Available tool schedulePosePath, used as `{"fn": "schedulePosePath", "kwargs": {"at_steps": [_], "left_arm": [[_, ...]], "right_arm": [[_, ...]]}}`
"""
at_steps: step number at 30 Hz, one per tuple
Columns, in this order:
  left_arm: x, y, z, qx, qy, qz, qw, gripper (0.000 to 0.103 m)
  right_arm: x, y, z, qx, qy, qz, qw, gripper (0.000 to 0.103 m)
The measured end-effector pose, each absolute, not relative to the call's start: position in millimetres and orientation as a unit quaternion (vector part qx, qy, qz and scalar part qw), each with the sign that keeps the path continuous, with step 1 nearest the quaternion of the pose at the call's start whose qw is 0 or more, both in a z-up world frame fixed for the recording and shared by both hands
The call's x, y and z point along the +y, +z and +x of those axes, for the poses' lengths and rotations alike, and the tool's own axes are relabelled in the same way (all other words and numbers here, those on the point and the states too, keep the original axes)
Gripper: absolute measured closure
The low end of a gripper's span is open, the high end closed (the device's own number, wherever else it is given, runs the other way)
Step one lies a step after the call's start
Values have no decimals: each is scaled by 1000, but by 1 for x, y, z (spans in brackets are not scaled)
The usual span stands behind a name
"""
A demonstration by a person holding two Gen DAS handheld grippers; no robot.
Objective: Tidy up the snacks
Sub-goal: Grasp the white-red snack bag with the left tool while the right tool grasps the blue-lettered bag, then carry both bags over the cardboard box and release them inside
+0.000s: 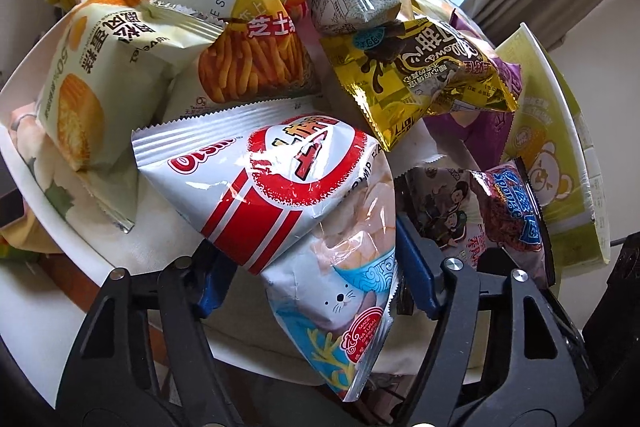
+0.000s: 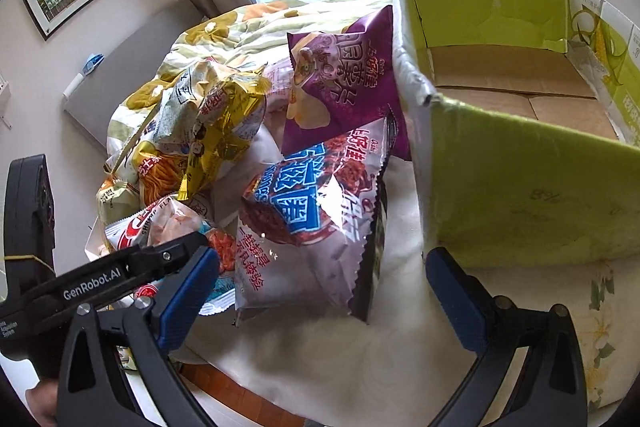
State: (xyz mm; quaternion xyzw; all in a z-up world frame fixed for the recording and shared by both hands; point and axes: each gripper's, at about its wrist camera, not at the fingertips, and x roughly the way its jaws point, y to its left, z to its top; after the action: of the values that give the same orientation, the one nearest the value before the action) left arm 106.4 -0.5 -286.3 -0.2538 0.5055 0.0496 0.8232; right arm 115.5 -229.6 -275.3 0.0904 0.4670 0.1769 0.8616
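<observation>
A white and red shrimp-flake bag [image 1: 288, 187] lies nearest in the left wrist view, and my left gripper [image 1: 312, 259] is shut on its lower part, a blue pad pressing each side. Behind it are piled a cheese-stick bag [image 1: 248, 27], a pale green cake bag [image 1: 88, 75] and a gold bag [image 1: 420, 75]. My right gripper [image 2: 322, 259] is open. The lower end of a purple and blue sponge-snack bag [image 2: 312, 211] lies between its pads, touching neither. A purple chip bag [image 2: 344, 79] leans behind it.
An open green carton [image 2: 520, 167] stands right of the pile, its brown bottom bare, and also shows as the green carton [image 1: 560, 167]. The snacks rest on a floral quilt [image 2: 240, 31]. The left gripper's black body [image 2: 100, 283] crosses the lower left.
</observation>
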Motion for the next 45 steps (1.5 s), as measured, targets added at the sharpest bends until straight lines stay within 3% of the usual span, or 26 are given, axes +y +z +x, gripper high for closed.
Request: {"fn": "schedulePosePath", "kwargs": {"at_steps": [5,12,21,36,45], "left_arm": [[-4,-287,106,509,51,-240,825,37],[5,-277,97,512,44,-225,828,37],[11,-273,93,520,26,-207,829,39],[20,-221,70,507,-25,-157,847,45],[28,-146,60,453,-69,-102,883,45]], "right_arm": [[-225,-282,123,473,176,116,856,6],[-222,-289,130,475,161,144,853,27],[-224,-286,118,465,141,151,861,41],[-209,-237,84,445,112,119,881,41],[-200,-177,61,407,102,109,901,41]]}}
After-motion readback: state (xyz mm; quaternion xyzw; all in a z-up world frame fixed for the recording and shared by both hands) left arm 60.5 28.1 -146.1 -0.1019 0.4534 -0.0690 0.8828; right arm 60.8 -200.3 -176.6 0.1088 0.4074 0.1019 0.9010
